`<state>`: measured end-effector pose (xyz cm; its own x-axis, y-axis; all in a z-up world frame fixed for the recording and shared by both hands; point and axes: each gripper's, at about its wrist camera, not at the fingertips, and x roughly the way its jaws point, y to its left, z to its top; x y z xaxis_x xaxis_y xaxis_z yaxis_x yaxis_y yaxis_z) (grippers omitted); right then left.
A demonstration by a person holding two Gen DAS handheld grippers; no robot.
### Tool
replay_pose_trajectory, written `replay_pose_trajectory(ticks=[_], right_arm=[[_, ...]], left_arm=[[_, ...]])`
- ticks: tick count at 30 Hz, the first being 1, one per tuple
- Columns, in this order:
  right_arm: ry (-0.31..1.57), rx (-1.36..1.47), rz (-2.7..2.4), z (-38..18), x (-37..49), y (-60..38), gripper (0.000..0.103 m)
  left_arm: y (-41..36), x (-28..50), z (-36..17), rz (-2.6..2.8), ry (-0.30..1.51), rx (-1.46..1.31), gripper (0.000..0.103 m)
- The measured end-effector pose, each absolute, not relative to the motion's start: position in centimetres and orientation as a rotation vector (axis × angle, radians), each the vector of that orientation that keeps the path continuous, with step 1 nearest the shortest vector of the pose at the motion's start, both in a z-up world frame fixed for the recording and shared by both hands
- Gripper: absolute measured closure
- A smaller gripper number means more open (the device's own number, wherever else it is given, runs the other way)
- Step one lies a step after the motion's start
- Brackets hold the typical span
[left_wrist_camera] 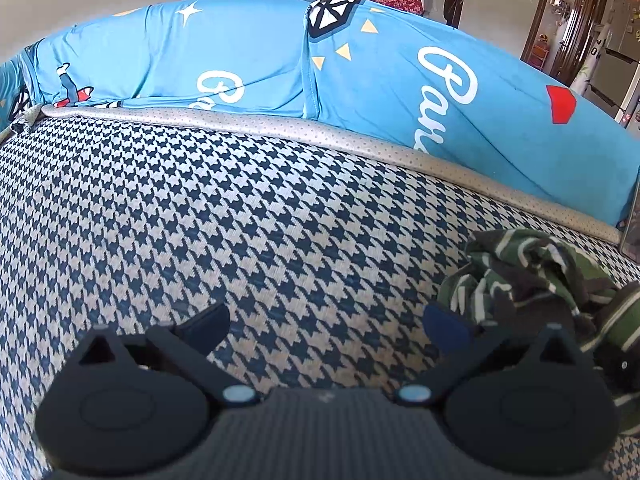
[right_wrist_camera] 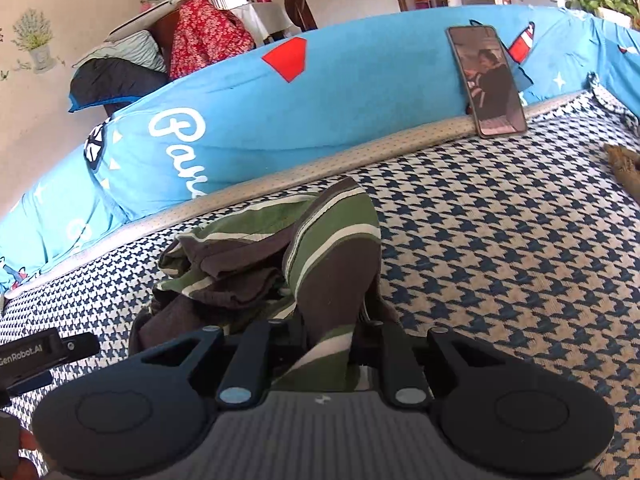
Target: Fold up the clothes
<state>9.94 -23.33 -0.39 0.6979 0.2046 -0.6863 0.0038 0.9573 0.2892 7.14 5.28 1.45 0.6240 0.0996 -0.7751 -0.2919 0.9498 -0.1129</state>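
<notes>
Right tongs [right_wrist_camera: 328, 344] are gripping the striped shirt [right_wrist_camera: 280, 256] at lower centre, likely to spread it. Left tongs [left_wrist_camera: 324, 320] are hanging released, waiting over the sofa [left_wrist_camera: 200, 208].

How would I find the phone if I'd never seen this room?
Look along the long blue cushion at the back of the checked seat. The phone stands on the pale trim, leaning on that cushion, right of the striped shirt. It is the only flat, shiny rectangle there.

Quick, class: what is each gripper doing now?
Left gripper: open, empty.
Right gripper: shut on the crumpled green-and-brown striped garment.
</notes>
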Motion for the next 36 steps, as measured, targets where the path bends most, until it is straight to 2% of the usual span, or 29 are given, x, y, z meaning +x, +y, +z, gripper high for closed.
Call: replay_pose_trajectory(ticks=[2,7,18,24,30,33,34,35,36], right_arm=[[0.797,0.311,0.099,-0.4,9.9,-24.3,0.079],[0.674,0.278,0.064,1.6,8.9,-25.0,0.062],[0.646,0.305,0.227,1.7,10.3,-23.5,0.06],[0.651,0.322,0.29,0.8,11.9,-21.4,0.045],[0.68,0.306,0.284,-0.9,13.7,-19.1,0.039],[0.685,0.281,0.27,-1.7,14.4,-18.2,0.039],[0.692,0.271,0.267,-2.0,14.6,-17.9,0.042],[0.701,0.26,0.265,-2.3,14.8,-17.6,0.049],[0.703,0.261,0.266,-2.5,14.8,-17.5,0.066]], left_arm=[[4.8,7.2,1.3,0.215,0.875,-0.229,0.0],[3.7,7.3,1.0,0.194,0.887,-0.203,0.0],[1.6,7.6,-1.0,0.146,0.952,-0.159,0.0],[1.4,7.6,-1.6,0.151,0.974,-0.152,0.0],[1.8,7.6,-1.5,0.152,0.982,-0.17,0.0],[2.0,7.4,-1.1,0.148,0.972,-0.186,0.0],[2.1,7.2,-0.8,0.145,0.961,-0.19,0.0],[2.1,7.0,-0.4,0.139,0.945,-0.192,0.0],[2.2,6.9,0.0,0.137,0.926,-0.192,0.0]])
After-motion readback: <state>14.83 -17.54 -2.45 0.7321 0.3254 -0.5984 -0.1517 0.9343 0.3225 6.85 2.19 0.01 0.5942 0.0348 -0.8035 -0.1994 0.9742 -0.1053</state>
